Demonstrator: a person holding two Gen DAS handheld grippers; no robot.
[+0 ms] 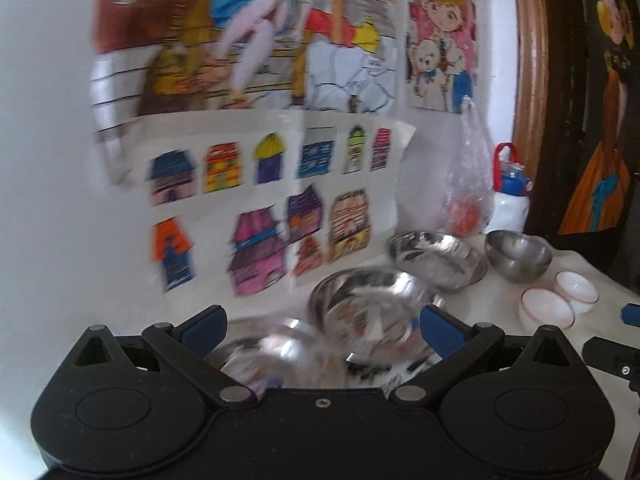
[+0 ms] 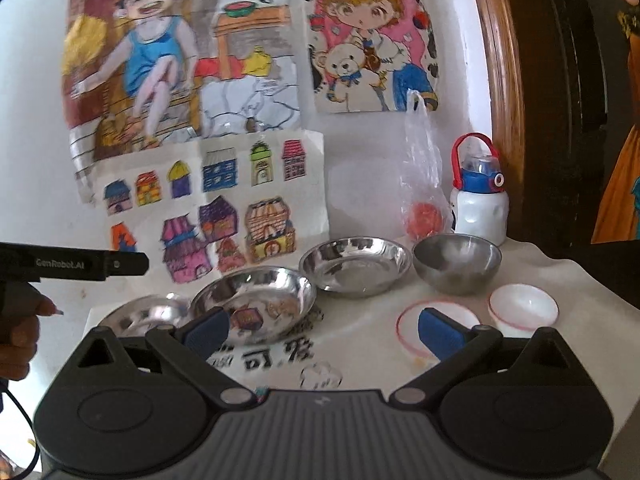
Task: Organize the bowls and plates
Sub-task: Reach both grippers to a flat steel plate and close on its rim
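Note:
Three shallow steel plates lie in a row on the white table: a left one (image 2: 148,314), a middle one (image 2: 256,300) and a far one (image 2: 356,266). A steel bowl (image 2: 458,264) stands to the right, with two white red-rimmed bowls in front, the near one (image 2: 448,316) and the far one (image 2: 524,306). My left gripper (image 1: 320,330) is open above the left plate (image 1: 276,354) and middle plate (image 1: 372,308), holding nothing. My right gripper (image 2: 324,330) is open and empty, its right finger over the near white bowl.
A white bottle with blue cap and red handle (image 2: 478,196) and a plastic bag holding something orange (image 2: 424,200) stand at the back by the wall. Children's drawings (image 2: 216,192) cover the wall. A wooden frame (image 2: 508,92) borders the right. The left gripper's body (image 2: 76,266) reaches in from the left.

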